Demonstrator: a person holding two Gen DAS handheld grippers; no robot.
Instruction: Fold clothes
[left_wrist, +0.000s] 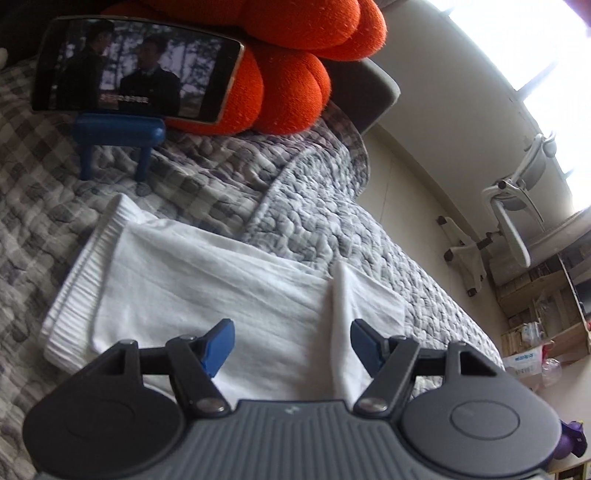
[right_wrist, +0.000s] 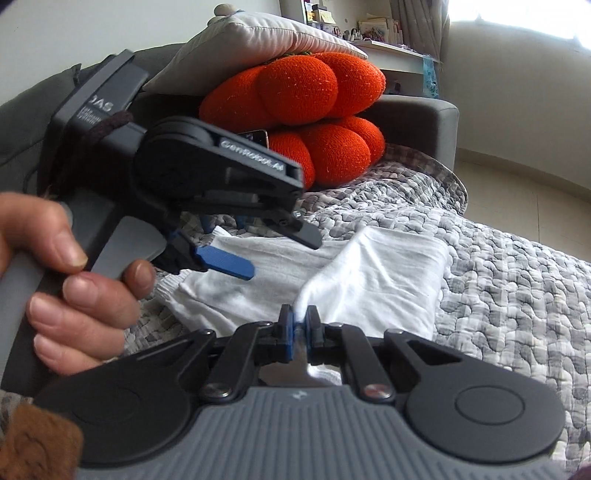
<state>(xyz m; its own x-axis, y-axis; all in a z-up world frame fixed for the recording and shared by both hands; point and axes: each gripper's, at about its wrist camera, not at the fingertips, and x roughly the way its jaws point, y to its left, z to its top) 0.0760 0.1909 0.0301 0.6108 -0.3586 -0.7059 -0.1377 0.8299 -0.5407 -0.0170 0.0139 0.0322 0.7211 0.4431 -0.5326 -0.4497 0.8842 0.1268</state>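
A white garment (left_wrist: 207, 280) with a ribbed band (left_wrist: 77, 280) along its left edge lies partly folded on the grey checked quilt (left_wrist: 44, 192). My left gripper (left_wrist: 291, 343) hovers low over its near edge, jaws open, with a raised ridge of the cloth just inside the right blue pad (left_wrist: 364, 341). In the right wrist view my right gripper (right_wrist: 301, 332) is shut on a pinched corner of the white garment (right_wrist: 388, 273), lifting it slightly. The left gripper (right_wrist: 273, 251), held by a hand (right_wrist: 74, 291), is open above the cloth's left part.
An orange knotted cushion (left_wrist: 288, 81) and a phone (left_wrist: 136, 70) on a blue stand (left_wrist: 118, 136) sit at the head of the quilt against a grey padded back (right_wrist: 417, 125). The quilt edge (left_wrist: 424, 280) drops to the floor, with an office chair (left_wrist: 509, 221) and shelves (left_wrist: 546, 306) beyond.
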